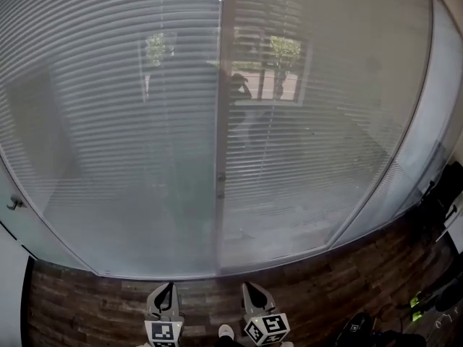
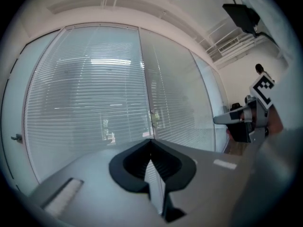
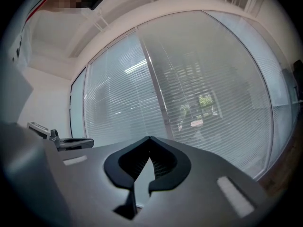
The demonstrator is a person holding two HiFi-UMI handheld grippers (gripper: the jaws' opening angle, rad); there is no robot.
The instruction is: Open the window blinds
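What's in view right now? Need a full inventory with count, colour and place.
blinds: two panels, pale grey, lowered over both panes
mullion: one, grey, upright between the panes
handle: one, metallic, left edge of the window
floor: brown wood-look planks, below the window
dark items: several, black, on the floor at far right; cannot identify them
shoe tip: one, pale, bottom edge between the grippers
left gripper: one, grey with black pads, jaws together, nothing between them
right gripper: one, same colours, jaws together, nothing between them
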